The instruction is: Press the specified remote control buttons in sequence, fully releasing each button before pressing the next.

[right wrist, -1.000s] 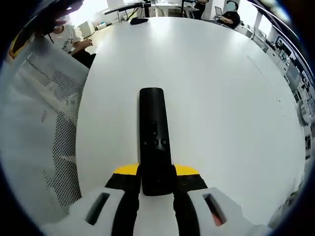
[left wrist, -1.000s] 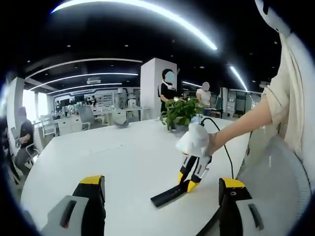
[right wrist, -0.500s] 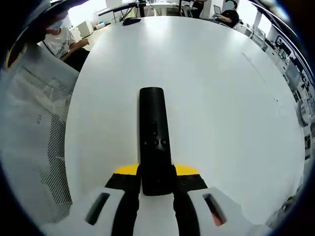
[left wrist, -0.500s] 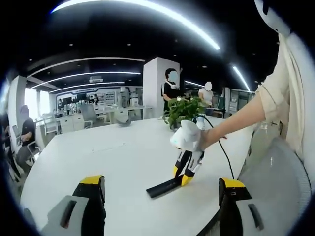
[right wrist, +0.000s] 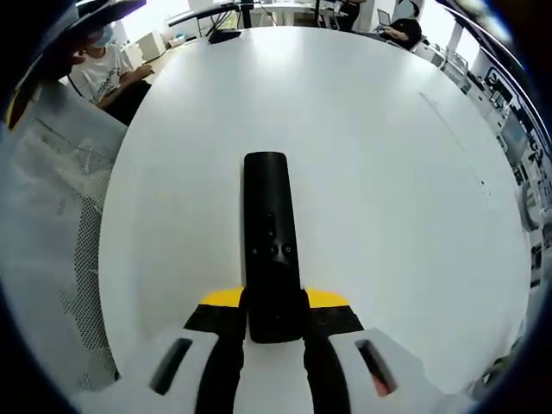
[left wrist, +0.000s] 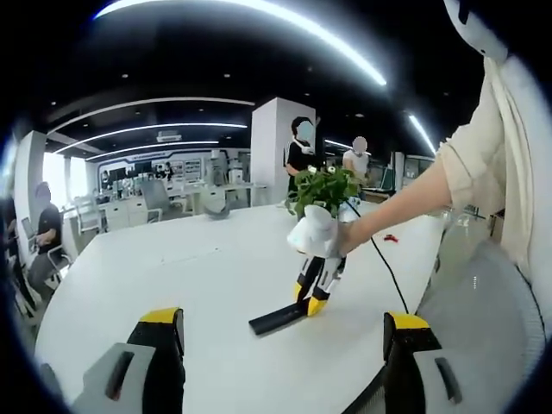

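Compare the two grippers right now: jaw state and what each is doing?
The right gripper is shut on the black remote control, clamping its near end; the left gripper is open with nothing between its jaws. The right gripper is tilted down at the white table, remote lying along it; the left gripper is held level, looking across the table. Both have yellow-tipped black jaws.

You have a black remote [right wrist: 272,250] on a white table [right wrist: 388,172]. Your right gripper [right wrist: 274,321] has yellow tips, and the plant [left wrist: 326,185] is green.
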A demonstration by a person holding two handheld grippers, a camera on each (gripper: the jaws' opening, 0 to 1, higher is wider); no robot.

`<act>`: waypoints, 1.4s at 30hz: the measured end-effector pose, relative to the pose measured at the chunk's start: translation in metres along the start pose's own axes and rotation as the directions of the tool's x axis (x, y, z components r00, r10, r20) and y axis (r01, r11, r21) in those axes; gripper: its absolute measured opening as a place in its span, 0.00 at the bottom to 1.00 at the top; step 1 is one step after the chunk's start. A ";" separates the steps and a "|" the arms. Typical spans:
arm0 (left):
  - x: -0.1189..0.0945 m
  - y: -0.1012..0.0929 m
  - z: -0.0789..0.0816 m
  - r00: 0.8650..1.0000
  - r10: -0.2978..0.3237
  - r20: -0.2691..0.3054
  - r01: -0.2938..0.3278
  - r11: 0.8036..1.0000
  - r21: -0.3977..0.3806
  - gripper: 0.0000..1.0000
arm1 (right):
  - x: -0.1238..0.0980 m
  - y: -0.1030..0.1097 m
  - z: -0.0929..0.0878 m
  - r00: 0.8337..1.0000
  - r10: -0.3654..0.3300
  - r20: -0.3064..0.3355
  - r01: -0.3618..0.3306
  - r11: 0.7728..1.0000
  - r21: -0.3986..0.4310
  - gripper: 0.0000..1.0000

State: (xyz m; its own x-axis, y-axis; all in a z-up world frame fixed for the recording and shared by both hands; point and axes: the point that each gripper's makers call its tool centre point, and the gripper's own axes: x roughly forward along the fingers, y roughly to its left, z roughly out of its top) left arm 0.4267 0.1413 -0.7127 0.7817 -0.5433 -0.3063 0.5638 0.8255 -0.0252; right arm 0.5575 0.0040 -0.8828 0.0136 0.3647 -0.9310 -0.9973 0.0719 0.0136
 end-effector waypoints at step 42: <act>0.003 -0.004 0.002 1.000 -0.010 0.009 0.011 1.000 -0.019 1.00 | -0.055 -0.003 0.034 0.863 -0.297 0.408 0.096 0.891 0.444 0.57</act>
State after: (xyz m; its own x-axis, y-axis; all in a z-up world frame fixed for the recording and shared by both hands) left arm 0.4274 0.1364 -0.7115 0.7781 -0.5532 -0.2974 0.5669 0.8225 -0.0468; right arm 0.5618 0.0157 -0.8192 0.3369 0.6727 -0.6588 -0.8555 0.5110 0.0842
